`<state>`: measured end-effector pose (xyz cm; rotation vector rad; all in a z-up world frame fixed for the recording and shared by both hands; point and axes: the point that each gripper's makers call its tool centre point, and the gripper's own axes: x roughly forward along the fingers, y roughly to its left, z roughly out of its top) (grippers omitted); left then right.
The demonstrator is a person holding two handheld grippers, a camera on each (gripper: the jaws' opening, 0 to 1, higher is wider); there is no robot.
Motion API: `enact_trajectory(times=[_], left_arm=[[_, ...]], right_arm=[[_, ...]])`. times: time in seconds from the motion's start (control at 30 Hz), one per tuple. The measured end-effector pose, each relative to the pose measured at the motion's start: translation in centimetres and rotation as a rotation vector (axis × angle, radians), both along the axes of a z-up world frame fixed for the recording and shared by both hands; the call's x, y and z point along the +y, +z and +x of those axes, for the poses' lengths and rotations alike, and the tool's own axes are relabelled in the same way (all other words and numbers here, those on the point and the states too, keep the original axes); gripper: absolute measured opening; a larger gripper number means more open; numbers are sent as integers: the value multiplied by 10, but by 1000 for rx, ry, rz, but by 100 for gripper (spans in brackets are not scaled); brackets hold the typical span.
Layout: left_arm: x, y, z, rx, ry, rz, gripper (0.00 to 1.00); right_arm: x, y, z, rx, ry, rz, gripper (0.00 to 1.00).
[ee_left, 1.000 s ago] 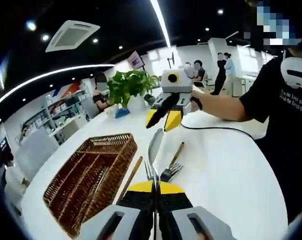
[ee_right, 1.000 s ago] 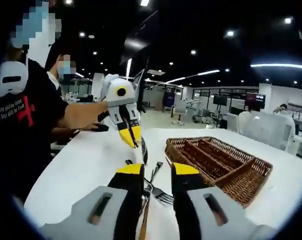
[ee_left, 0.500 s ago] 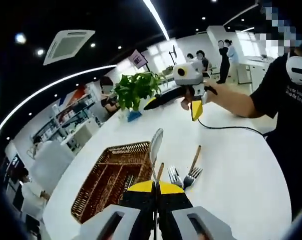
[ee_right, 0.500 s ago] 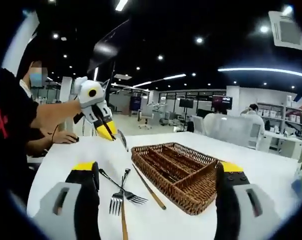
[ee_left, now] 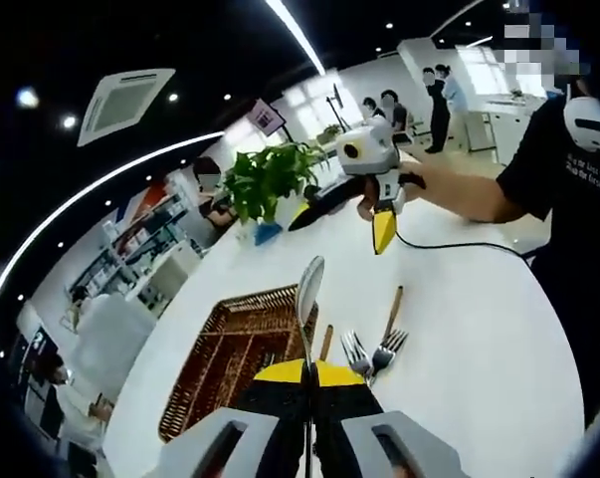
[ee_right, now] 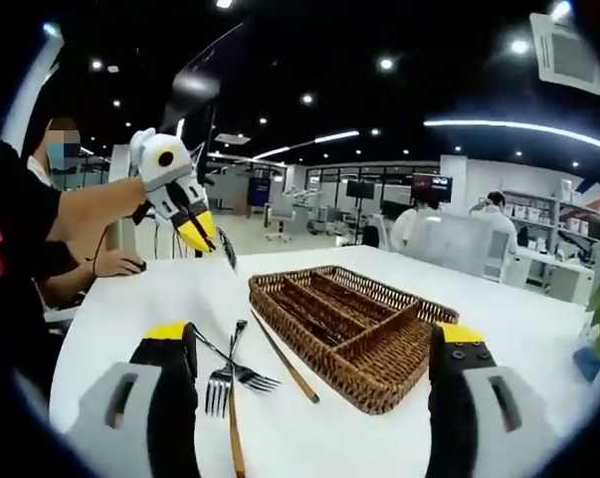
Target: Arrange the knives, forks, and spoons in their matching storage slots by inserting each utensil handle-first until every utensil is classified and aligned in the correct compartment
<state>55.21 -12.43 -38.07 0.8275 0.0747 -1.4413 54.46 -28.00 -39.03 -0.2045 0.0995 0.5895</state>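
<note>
Now the left gripper (ee_left: 307,373) is clamped on a spoon (ee_left: 307,294), jaws pressed together on its handle, bowl pointing up and away above the white table (ee_left: 459,319); in the right gripper view that same gripper (ee_right: 202,237) hangs in the air over the table's far left part, well clear of the surface. The right gripper (ee_right: 314,344) has its jaws spread wide and holds nothing; in the left gripper view it (ee_left: 349,211) hovers above the table near a potted plant (ee_left: 265,179). A wicker tray (ee_right: 351,321) with long compartments sits toward the table's middle, with bare white surface between it and the table edges on the near and right sides. Just left of the tray lie two forks (ee_right: 230,373), tines toward the right gripper and crossing each other, and a wooden-handled utensil (ee_right: 285,363) lies close alongside the tray's near-left rim. Bare table stretches left of the forks to the edge.
</note>
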Motion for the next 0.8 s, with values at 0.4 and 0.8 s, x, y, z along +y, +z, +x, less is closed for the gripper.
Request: enact_trajectory(times=[0.4,0.8], left_arm=[[1,3,21,-55,16,21,0],[-5,-6,48,-63,22,45,0]], right_arm=[[-2,-5,2,5,-22,-15,100],[-1,-8,1,14,-20,-31,100]])
